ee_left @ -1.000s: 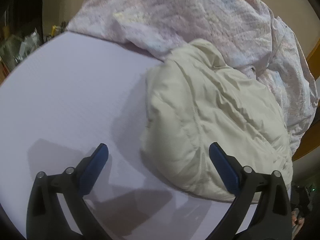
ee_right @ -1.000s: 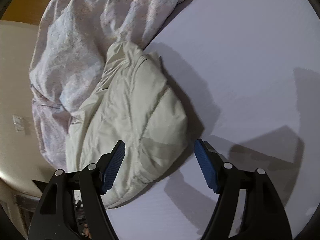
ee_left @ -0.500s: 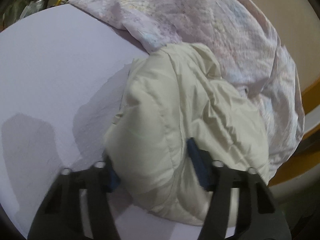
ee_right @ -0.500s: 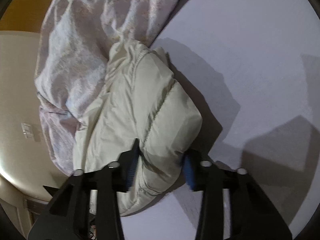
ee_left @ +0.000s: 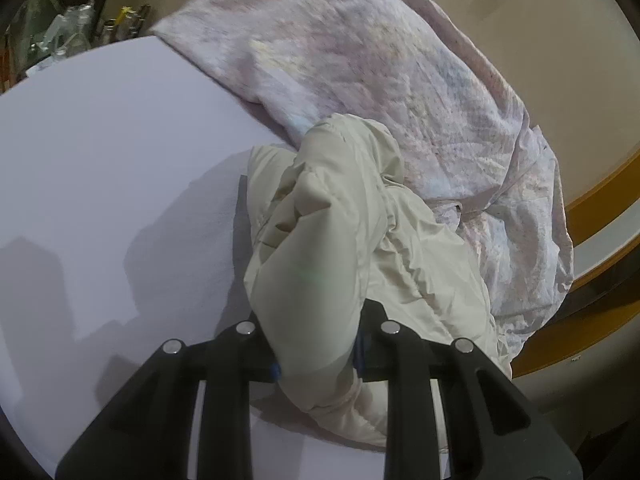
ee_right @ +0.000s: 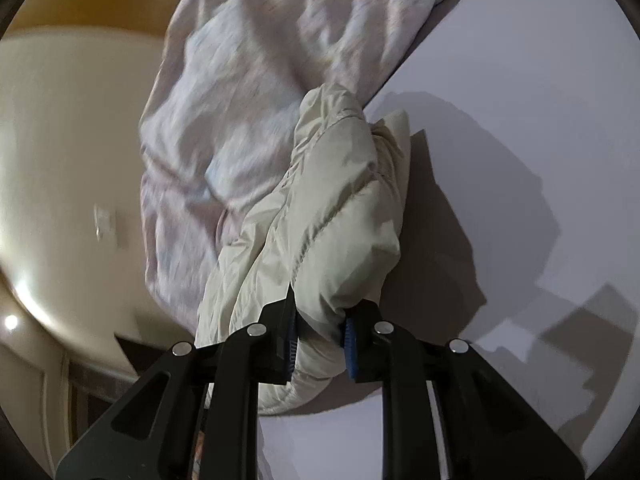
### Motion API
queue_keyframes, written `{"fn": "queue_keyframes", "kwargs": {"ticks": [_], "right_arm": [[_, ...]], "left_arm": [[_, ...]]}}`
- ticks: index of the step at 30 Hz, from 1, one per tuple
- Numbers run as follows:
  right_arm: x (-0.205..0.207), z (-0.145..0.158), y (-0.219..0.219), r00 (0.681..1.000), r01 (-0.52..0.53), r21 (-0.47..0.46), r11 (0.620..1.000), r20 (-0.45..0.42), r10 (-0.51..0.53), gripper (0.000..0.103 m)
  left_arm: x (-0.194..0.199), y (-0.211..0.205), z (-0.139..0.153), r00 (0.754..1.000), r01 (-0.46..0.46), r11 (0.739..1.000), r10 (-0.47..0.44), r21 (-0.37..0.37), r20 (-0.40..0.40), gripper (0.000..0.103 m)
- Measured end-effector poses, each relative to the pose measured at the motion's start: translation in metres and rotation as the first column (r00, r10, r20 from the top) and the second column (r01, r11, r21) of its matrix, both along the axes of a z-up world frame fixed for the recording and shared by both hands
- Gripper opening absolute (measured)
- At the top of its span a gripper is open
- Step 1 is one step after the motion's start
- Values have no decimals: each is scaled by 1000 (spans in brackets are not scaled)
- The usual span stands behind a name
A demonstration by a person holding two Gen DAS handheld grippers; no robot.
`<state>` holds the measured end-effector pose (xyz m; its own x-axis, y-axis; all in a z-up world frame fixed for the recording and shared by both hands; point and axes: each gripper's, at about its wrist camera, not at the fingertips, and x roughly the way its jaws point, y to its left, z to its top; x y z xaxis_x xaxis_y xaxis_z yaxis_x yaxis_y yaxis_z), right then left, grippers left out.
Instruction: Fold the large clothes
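A cream puffy jacket (ee_left: 344,240) lies bunched on the pale lilac bed sheet (ee_left: 100,168). My left gripper (ee_left: 316,356) is closing on a thick fold of its near edge, which fills the gap between the blue pads and bulges up over them. In the right wrist view the same jacket (ee_right: 332,216) rises from my right gripper (ee_right: 320,340), whose jaws are also closing, with the blue pads (ee_right: 351,344) pinching a padded fold. The gripped part is lifted off the sheet (ee_right: 520,100).
A crumpled pink-and-white quilt (ee_left: 380,68) lies heaped behind the jacket, along the bed's far side, and shows in the right wrist view too as the quilt (ee_right: 260,80). Beyond it are a beige wall and a wooden bed frame (ee_left: 600,196). Cluttered bottles (ee_left: 68,36) stand at the far left.
Both grippers moved forward onto the jacket's near edge and their jaws narrowed from wide open to pinching folds of it. The gripped fabric has risen and bunched up.
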<state>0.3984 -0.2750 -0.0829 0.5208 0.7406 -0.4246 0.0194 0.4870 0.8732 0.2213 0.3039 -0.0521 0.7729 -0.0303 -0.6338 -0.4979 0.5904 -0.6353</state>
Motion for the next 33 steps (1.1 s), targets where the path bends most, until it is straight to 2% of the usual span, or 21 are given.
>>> {"fn": "queue_keyframes", "kwargs": {"ticks": [8,13,16,17,20,21,22,23,25,28,30,33], "right_arm": [[-65,-16,18,991,-125,37,991,-33,126,19],[-91,-16,19,988,-149,-1,989,-39,148,19],[-99,-6,22,987,-159,-148,976,-23,157,29],[-103,2,22,989,-148,-228,962,-12,149,38],[-112,23,20,995,-50,-403,914,59,81,54],[-116,35,18,993,18,-471,882,112,40,56],[-118,41,18,990,52,-500,865,140,21,56],[-119,51,20,984,87,-527,845,177,9,56],[-118,63,35,975,77,-537,840,218,51,56],[-112,77,81,951,-2,-552,834,256,172,55],[-108,80,123,923,-78,-574,815,267,276,50],[-102,78,171,894,-158,-591,791,255,369,45]], "left_arm": [[-85,22,-2,999,-28,1000,28,8,-32,25],[-123,22,-4,999,-34,999,35,10,-42,27],[-132,21,-8,998,-28,1000,29,6,-56,34],[-133,21,-10,998,-29,1000,30,7,-61,35],[-139,19,-12,997,-38,999,40,28,-69,54],[-143,19,-11,997,-40,998,43,40,-66,64],[-147,18,-9,997,-43,997,47,61,-63,71],[-150,17,-8,997,-44,996,48,77,-62,73],[-155,15,-9,997,-40,995,45,89,-65,79],[-157,13,-15,996,-31,997,37,70,-81,80],[-156,10,-18,996,-27,998,33,65,-88,80],[-153,6,-21,995,-16,998,23,63,-96,80]]}}
